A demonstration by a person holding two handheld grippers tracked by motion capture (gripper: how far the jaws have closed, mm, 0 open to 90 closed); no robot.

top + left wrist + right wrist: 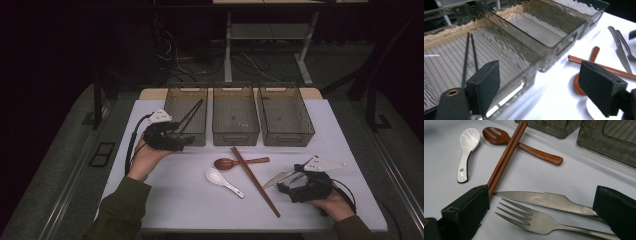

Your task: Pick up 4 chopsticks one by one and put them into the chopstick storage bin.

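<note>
Black chopsticks (pixel 191 115) already lean in the left bin (pixel 186 131) from above, the left gripper (pixel 539 87) gapes empty beside it, and the right gripper (pixel 541 217) stands wide around knife (pixel 544 200) and fork (pixel 534 221), spoons and brown chopsticks (pixel 504 160) unsorted.

Black chopsticks (pixel 470 53); smoky ribbed bin (pixel 506 62); white table (pixel 185 195).

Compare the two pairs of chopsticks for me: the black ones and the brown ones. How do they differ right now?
The black chopsticks are thin, dark and ridged; the brown chopsticks are reddish wood and look thicker. The black pair leans inside the leftmost bin, tips on its ribbed floor; the brown pair lies flat on the white table, outside the bins. The brown pair crosses over the wooden spoon's handle; the black pair touches no other utensil. Each pair lies close together, sticks roughly parallel.
</note>
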